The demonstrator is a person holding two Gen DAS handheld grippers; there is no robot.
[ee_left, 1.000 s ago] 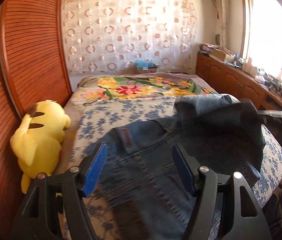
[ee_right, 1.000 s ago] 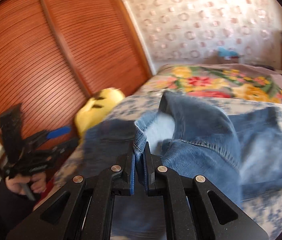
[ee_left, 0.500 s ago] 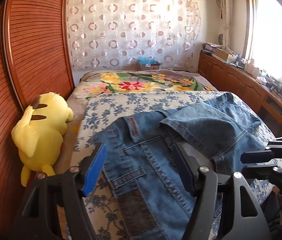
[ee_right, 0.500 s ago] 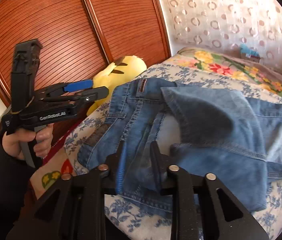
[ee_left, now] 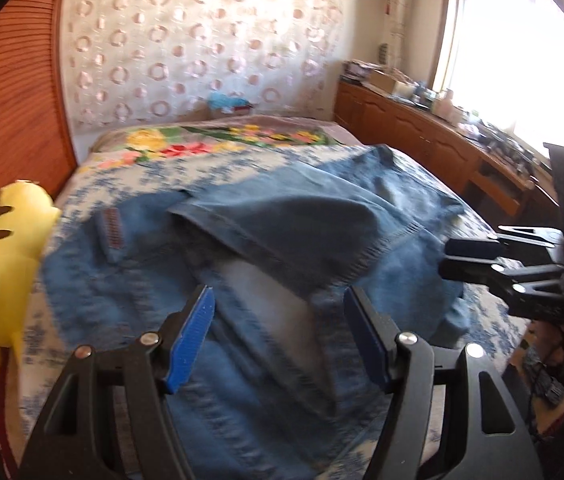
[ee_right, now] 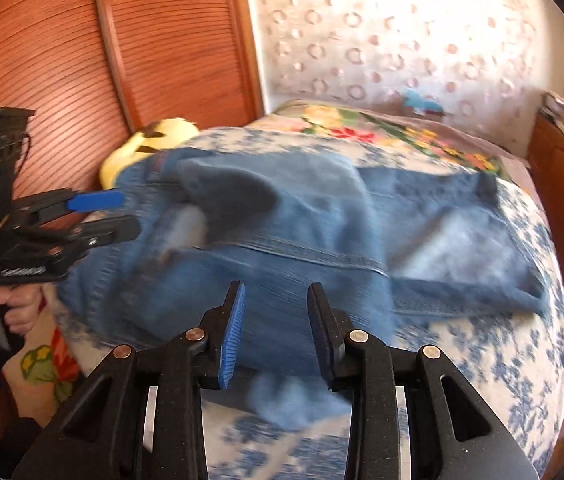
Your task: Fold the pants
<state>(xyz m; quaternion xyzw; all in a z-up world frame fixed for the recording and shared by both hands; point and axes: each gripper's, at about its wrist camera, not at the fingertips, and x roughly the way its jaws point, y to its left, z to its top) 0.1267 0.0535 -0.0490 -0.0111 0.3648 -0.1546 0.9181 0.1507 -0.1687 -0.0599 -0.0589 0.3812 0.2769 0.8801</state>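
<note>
Blue pants (ee_right: 302,232) lie folded over on the bed (ee_right: 522,360). The right gripper (ee_right: 276,320) has just been opening, its jaws apart above the cloth. The left gripper (ee_left: 278,328) has just been closing a little, jaws wide and holding nothing.

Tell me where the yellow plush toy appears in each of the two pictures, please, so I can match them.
Left wrist view: the yellow plush toy lies at the far left edge, beside the jeans on the bed.
Right wrist view: only its top shows, upper left of centre, behind the jeans' waistband.
Shared landmark: the wooden slatted door right behind the toy.
</note>
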